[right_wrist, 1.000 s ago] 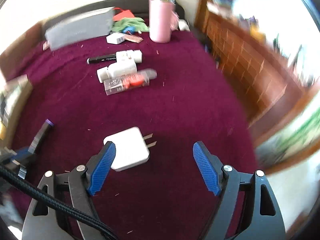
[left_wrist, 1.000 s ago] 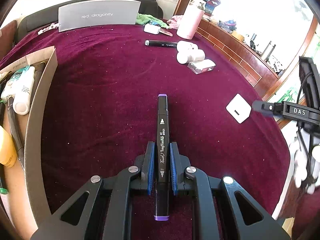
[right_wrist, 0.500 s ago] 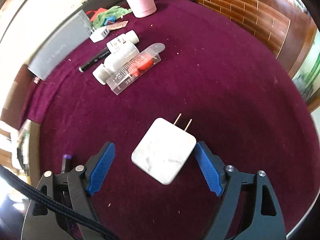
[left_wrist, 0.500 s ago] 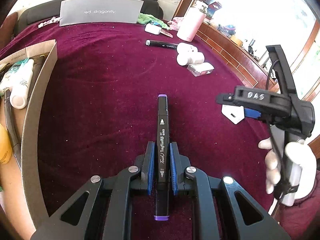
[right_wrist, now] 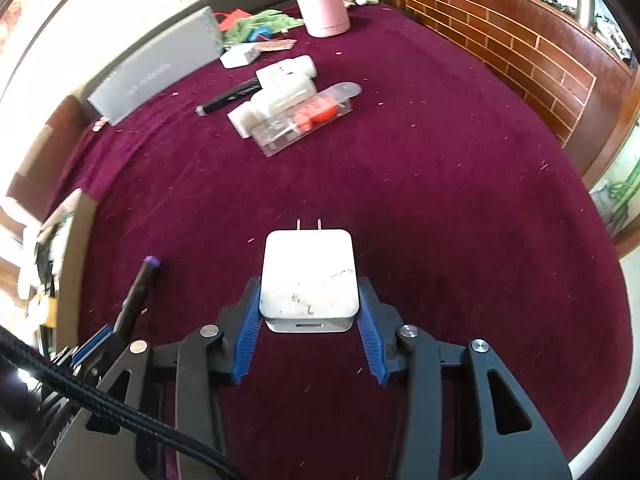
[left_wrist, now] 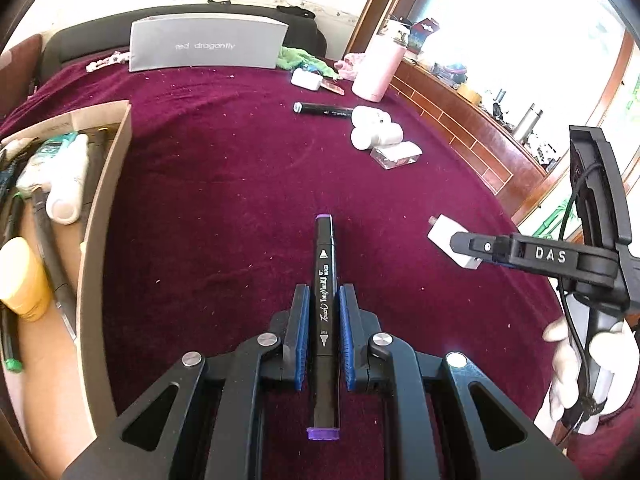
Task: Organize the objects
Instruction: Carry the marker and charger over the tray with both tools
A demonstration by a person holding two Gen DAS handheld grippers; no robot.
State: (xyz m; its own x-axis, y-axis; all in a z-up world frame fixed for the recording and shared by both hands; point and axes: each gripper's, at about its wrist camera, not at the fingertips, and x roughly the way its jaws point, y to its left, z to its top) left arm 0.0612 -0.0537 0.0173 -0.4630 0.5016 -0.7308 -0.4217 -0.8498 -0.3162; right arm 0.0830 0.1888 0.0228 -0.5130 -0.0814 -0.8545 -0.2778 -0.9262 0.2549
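Note:
My left gripper [left_wrist: 323, 300] is shut on a black marker with purple ends [left_wrist: 323, 280], held above the maroon cloth. My right gripper [right_wrist: 308, 292] is shut on a white plug-in charger [right_wrist: 309, 274], its prongs pointing away. In the left wrist view the right gripper [left_wrist: 472, 246] and the charger [left_wrist: 444, 238] show at the right. In the right wrist view the marker [right_wrist: 138, 292] shows at the lower left. A cardboard box [left_wrist: 102, 216] with bottles and pens lies at the left.
Far on the cloth lie a second black marker [left_wrist: 322, 110], two white bottles [left_wrist: 374, 130], a clear plastic case [left_wrist: 396, 155], a small white box [left_wrist: 306, 79], a pink tumbler [left_wrist: 378, 70] and a grey box [left_wrist: 208, 45]. A wooden ledge [right_wrist: 520, 52] runs along the right.
My right gripper has closed its jaws on the white charger, which lay between the open jaws before. My left gripper still holds the marker and has hardly moved.

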